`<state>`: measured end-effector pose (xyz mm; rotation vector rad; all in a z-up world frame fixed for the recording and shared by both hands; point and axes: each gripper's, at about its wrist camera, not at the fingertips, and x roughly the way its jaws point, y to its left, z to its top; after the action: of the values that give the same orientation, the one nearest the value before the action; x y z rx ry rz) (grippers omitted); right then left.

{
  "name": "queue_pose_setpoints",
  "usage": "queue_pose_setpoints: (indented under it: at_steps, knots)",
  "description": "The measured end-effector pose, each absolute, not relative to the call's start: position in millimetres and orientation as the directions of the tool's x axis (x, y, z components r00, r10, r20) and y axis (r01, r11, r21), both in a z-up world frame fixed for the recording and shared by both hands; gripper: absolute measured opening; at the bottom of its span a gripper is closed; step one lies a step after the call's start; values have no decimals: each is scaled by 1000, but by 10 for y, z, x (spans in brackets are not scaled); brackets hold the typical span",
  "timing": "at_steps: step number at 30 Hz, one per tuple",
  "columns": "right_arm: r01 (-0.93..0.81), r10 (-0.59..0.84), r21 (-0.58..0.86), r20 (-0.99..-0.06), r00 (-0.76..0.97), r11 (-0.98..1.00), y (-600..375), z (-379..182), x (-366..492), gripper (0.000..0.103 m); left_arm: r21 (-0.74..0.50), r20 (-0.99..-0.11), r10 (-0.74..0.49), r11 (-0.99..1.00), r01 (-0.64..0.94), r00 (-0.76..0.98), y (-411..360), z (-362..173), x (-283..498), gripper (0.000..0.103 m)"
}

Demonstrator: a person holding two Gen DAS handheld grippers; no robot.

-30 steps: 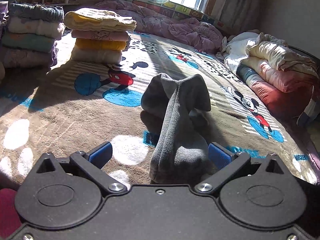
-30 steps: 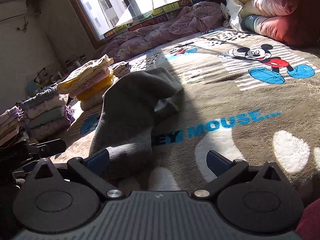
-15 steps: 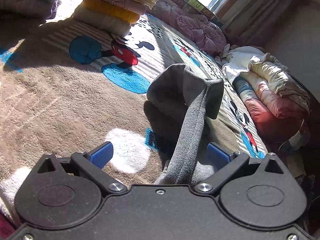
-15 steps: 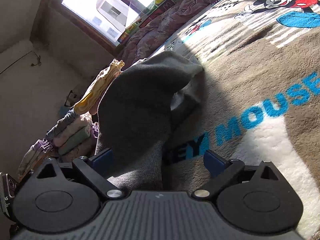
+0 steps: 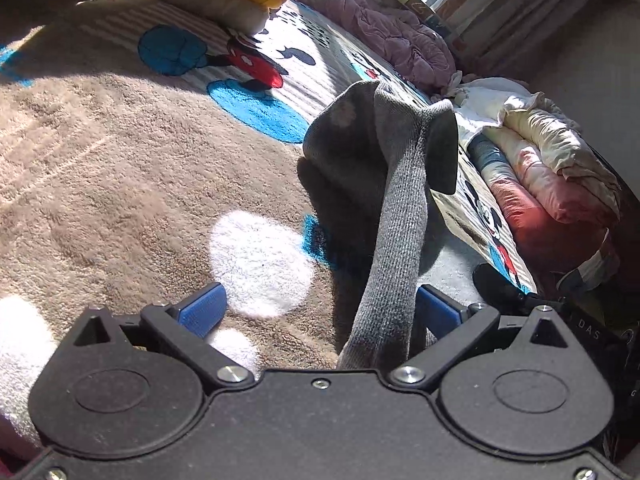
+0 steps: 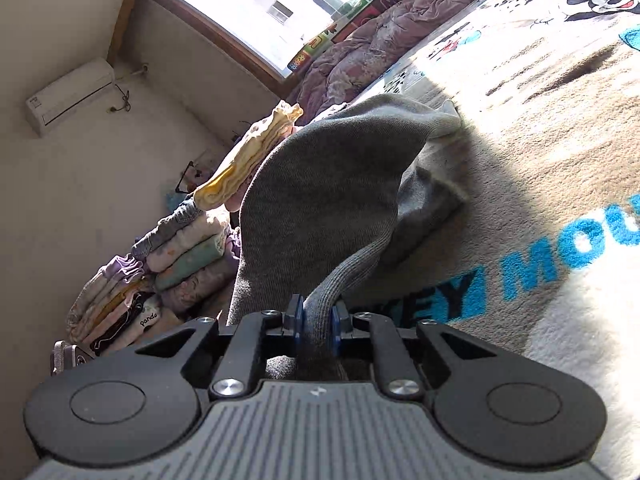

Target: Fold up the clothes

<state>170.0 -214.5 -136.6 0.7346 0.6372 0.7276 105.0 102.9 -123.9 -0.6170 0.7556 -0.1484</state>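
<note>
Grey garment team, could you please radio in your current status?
Right gripper shut on the grey garment. Left gripper open, ribbed edge draped between its fingers. Garment lifted off the Mickey blanket. Nothing in the way.

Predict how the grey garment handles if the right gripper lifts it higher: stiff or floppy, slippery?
Probably floppy: the grey garment drapes and bunches in soft folds from the right gripper, which is shut on its ribbed edge. Likely not slippery: the knit looks textured and the fingers pinch it tight. The left gripper is open, so the free end will likely sag onto the blanket.
</note>
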Motion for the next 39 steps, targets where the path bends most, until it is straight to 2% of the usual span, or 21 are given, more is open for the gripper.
queue_pose_setpoints:
  at_steps: [4,9,13,19,24,31,32,34,35,36,37,38,39]
  knots:
    - [-331,736,798,-195,648,503,-2504,-1278,1678,10,-556,-600,-326,827,-88,730,994,-1245,1034,102]
    - [-227,614,809,-197,764,542,-3117,-1305,1606,7,-536,-605,-306,839,-93,735,946,-1235,1029,102]
    - [-128,494,764,-271,826,633,-3442,-1373,1536,7,-507,-611,-289,858,-84,737,867,-1221,1039,102]
    - [-51,399,683,-362,843,728,-3570,-1472,1459,7,-494,-599,-267,865,-86,755,851,-1135,1181,102]
    - [12,339,677,-383,859,736,-3741,-1527,1399,7,-374,-607,-205,926,-48,768,737,-1078,1547,101]
    - [93,253,655,-415,874,750,-3852,-1592,1414,7,-321,-595,-292,940,113,749,265,-1102,2011,100]
    - [106,241,648,-423,873,755,-3857,-1611,1427,7,-303,-600,-284,946,115,748,202,-1128,2060,97]
    - [135,219,640,-442,870,756,-3873,-1657,1455,7,-267,-617,-251,958,101,746,115,-1198,2156,83]
    - [156,205,636,-456,866,756,-3882,-1680,1466,7,-248,-624,-232,964,93,747,92,-1224,2188,62]
    - [179,189,629,-473,861,757,-3897,-1706,1476,7,-229,-630,-213,970,84,747,68,-1251,2220,45]
    - [198,183,631,-485,855,750,-3925,-1743,1483,6,-216,-628,-203,973,82,752,62,-1252,2228,36]
    - [201,188,644,-482,856,738,-3947,-1766,1484,5,-210,-615,-196,974,81,764,80,-1213,2201,16]
    - [199,189,646,-480,857,737,-3953,-1768,1486,5,-205,-599,-188,976,77,778,107,-1158,2161,14]
